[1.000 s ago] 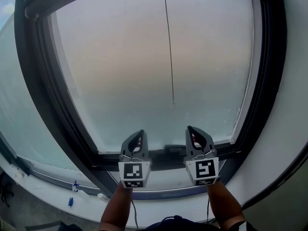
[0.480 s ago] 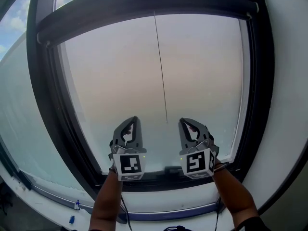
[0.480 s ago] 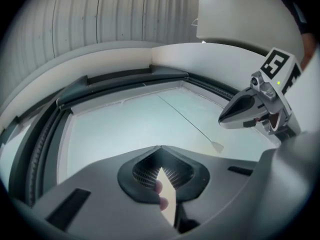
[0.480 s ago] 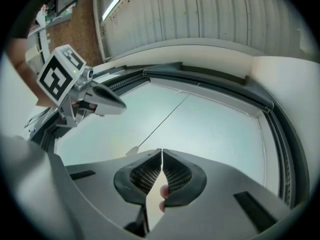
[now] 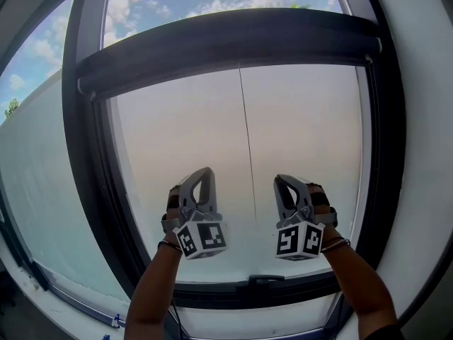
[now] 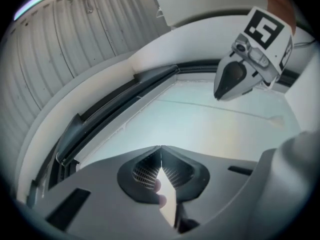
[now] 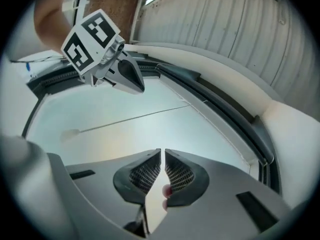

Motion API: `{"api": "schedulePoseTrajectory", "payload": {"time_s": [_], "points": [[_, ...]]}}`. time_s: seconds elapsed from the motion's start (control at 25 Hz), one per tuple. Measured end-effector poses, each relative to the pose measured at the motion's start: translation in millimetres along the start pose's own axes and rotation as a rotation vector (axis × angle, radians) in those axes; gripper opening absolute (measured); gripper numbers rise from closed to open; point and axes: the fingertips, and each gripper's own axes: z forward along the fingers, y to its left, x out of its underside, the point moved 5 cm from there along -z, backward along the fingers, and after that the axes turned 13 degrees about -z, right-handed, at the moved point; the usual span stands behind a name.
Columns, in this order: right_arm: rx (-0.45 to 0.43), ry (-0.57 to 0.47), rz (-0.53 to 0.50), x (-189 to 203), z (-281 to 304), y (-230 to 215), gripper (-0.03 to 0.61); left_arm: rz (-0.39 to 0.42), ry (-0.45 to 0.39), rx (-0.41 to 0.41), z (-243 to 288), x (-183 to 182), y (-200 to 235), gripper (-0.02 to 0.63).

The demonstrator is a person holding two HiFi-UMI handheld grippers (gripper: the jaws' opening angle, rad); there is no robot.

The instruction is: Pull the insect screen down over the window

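Observation:
A dark horizontal bar (image 5: 233, 44) spans the window near its top, with blue sky above it and a milky pane (image 5: 177, 133) below. From the bar's middle a thin cord (image 5: 246, 140) hangs down between my two grippers. My left gripper (image 5: 203, 176) is raised in front of the pane left of the cord, jaws shut and empty (image 6: 161, 149). To the cord's right, at the same height, is my right gripper (image 5: 284, 183), also shut on nothing (image 7: 162, 151). Each gripper view shows the other gripper (image 6: 235, 79) (image 7: 125, 71) and the cord (image 7: 135, 118). Neither gripper touches the cord or the bar.
A thick dark window frame (image 5: 88, 190) surrounds the pane, with a small handle (image 5: 263, 280) on its bottom rail. White wall (image 5: 425, 154) curves along the right. A second large pane (image 5: 35, 190) lies to the left. A ribbed ceiling (image 6: 75, 39) shows above.
Both grippers have risen from the bottom rail to mid-pane and rolled. The head view has tilted up, bringing the dark bar and the sky into view.

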Motion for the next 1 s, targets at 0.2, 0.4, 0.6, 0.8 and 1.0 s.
{"api": "schedulePoseTrajectory", "payload": {"time_s": [0.2, 0.4, 0.6, 0.8, 1.0], "points": [[0.037, 0.022, -0.117, 7, 19, -32, 0.047, 0.168, 0.094, -0.035, 28, 1, 15, 0.003], [0.092, 0.033, -0.246, 1, 39, -77, 0.09, 0.346, 0.145, -0.072, 55, -20, 40, 0.117], [0.114, 0.041, -0.287, -8, 59, -124, 0.113, 0.481, 0.18, -0.087, 76, -49, 70, 0.234], [0.123, 0.071, -0.428, -20, 86, -156, 0.167, 0.554, 0.193, -0.059, 95, -68, 92, 0.313], [0.1, 0.08, -0.469, -31, 101, -175, 0.211, 0.5, 0.21, -0.022, 106, -84, 109, 0.36]]}}
